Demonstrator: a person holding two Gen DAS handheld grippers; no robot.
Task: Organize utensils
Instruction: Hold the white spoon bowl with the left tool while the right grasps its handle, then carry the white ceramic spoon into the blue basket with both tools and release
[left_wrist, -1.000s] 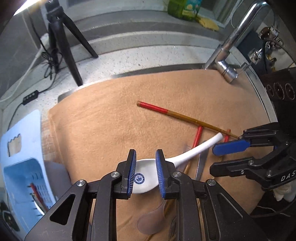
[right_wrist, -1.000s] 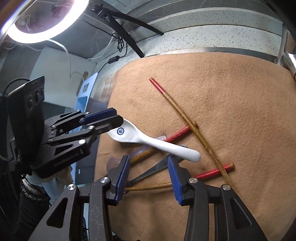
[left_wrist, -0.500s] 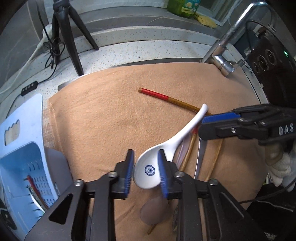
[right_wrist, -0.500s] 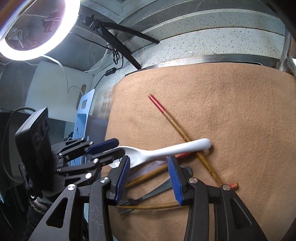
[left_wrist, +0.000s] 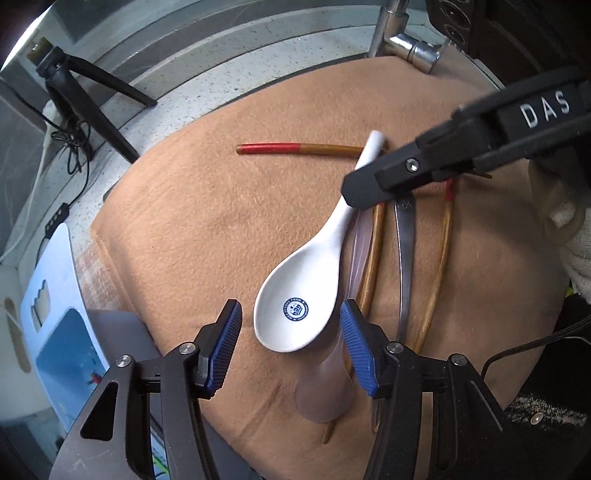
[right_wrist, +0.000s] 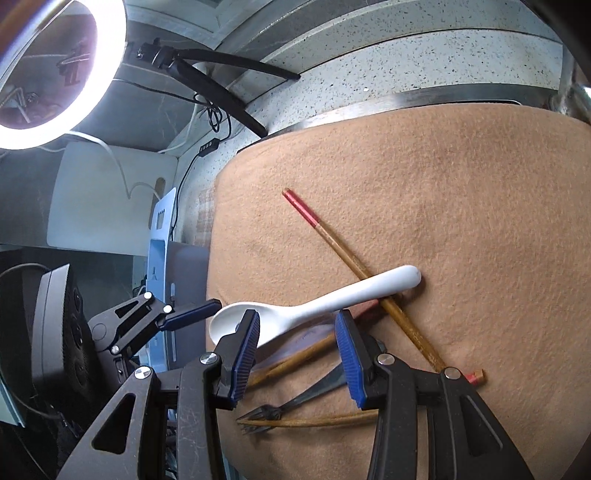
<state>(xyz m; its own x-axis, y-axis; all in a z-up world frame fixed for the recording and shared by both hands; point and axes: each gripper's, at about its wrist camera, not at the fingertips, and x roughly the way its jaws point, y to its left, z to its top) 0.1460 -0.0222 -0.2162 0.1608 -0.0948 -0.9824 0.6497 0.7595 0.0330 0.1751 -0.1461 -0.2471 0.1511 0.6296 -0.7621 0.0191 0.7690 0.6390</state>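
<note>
Glossy white ceramic spoon lies on the fuzzy tan cloth, centre frame. Left gripper jaws have just been opening, ribbed blue pads spread clear of the oval bowl. Right gripper jaws part-spread, pinching nothing.

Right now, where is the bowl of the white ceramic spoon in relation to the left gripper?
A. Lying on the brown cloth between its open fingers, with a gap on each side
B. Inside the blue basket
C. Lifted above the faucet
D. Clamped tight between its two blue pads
A: the white ceramic spoon lies on the brown cloth between the fingers of the left gripper, and cloth shows between the bowl and each blue pad.
</note>
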